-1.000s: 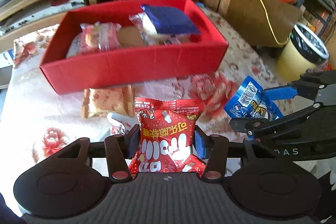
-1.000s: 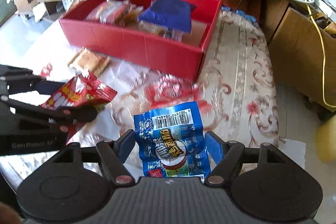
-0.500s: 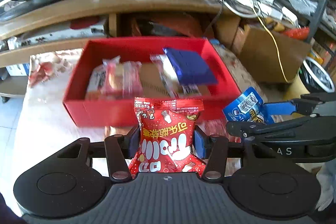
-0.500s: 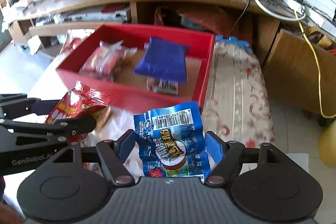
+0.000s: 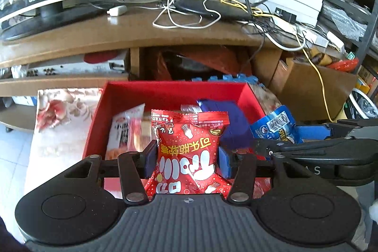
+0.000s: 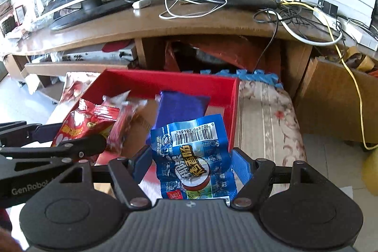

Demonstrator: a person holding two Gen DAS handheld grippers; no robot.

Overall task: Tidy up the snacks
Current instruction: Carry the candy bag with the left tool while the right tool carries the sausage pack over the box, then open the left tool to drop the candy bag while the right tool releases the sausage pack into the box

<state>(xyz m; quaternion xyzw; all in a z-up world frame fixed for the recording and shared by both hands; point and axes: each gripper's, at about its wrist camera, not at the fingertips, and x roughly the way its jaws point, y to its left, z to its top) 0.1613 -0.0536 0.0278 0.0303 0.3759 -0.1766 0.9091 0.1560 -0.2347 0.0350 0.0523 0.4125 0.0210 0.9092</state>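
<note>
- I am holding a red packet (image 5: 189, 152) in the left gripper (image 5: 187, 156); its jaws are standing partly apart, and both blue pads (image 5: 151, 158) are pressing on the packet's sides.
- The red packet is standing upright between the fingers, lifted clear, with the red box (image 5: 174, 91) showing behind and under it.
- I am gripping a blue packet (image 6: 193, 157) in the right gripper (image 6: 192, 162); those jaws are set a little wider than the left ones, closed on the packet's crumpled edges.
- The blue packet is standing with its barcode end up, over the near right corner of the box (image 6: 232, 110).
- In the left view, the right gripper (image 5: 278, 136) is sitting just beside mine on the right, with the blue packet (image 5: 276, 124) sticking out of it by the box's right wall.
- In the right view, the left gripper (image 6: 70, 134) is reaching in from the left, with the red packet (image 6: 80, 129) over the box's left part.
- Inside the box, a dark blue pack (image 6: 179, 105) is lying towards the right, and a clear-and-red wrapper (image 5: 127, 131) towards the left.
- The box is resting on a flowered cloth (image 6: 267, 115), below a wooden desk (image 5: 141, 32).
</note>
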